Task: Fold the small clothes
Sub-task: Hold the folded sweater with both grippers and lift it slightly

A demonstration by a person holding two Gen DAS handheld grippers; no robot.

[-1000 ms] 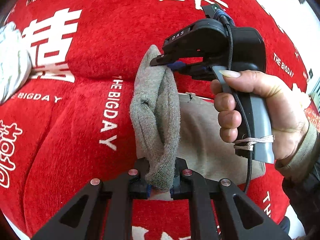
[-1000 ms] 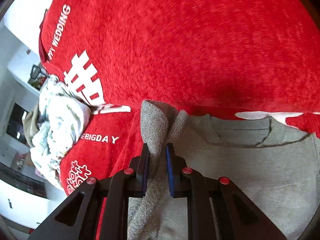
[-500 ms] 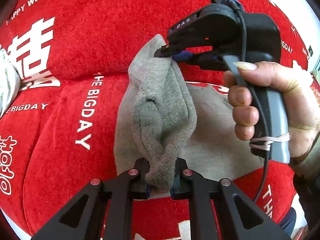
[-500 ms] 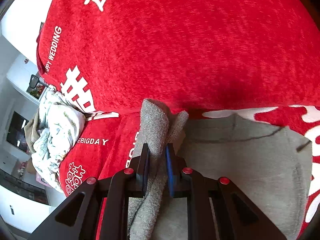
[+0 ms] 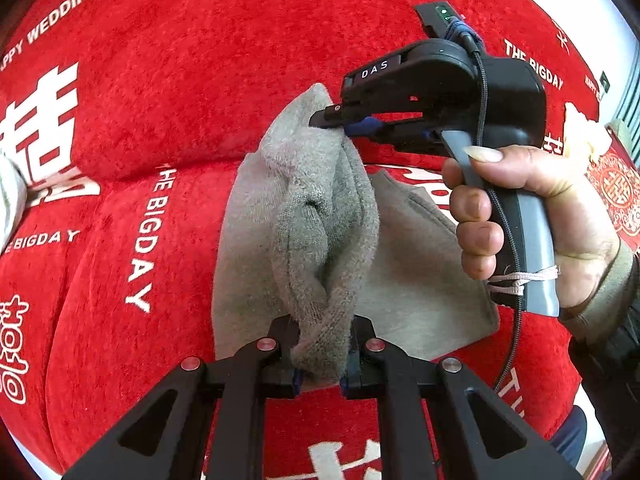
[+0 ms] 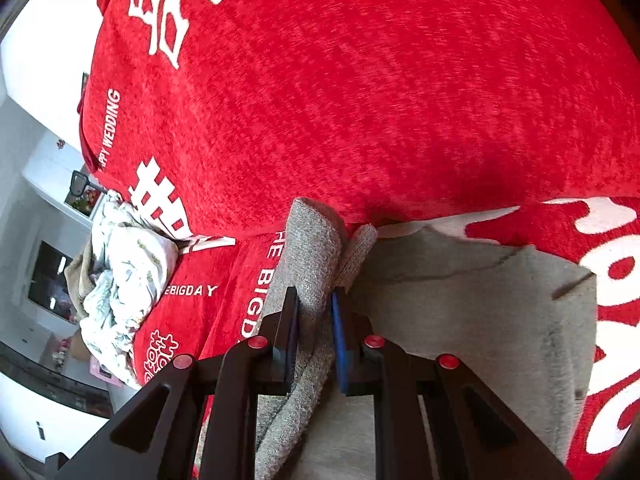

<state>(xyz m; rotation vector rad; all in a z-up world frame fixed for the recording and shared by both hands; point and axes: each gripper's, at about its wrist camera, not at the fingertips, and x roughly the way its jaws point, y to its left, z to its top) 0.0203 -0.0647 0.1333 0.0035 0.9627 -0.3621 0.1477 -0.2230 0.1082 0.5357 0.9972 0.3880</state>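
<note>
The grey garment (image 5: 316, 220) is a small knitted piece with a soft, looped terry-like texture. Its lower layer lies flat on the red cloth (image 5: 180, 80), while one edge is lifted and bunched into a thick rounded roll running between the two claws.

Left claw (image 5: 320, 364): its black fingers are clamped on the near end of the roll, with the fabric packed tight between the pads and bulging above them.

Right claw (image 5: 340, 120): seen from the left wrist view as a black pistol-grip unit held in the person's right hand (image 5: 532, 216), its tip pinches the far end of the roll. In the right wrist view, the right claw (image 6: 316, 332) grips a folded ridge of the same knit between a black pad and a blue pad (image 6: 340, 340); the gap is narrow and filled with fabric.

The red cloth is a plush, short-pile covering with white woven characters and lettering reading "THE BIGDAY" (image 5: 150, 236). It is creased into shallow furrows. A crumpled white printed fabric (image 6: 124, 280) sits well apart on the cloth's edge.
</note>
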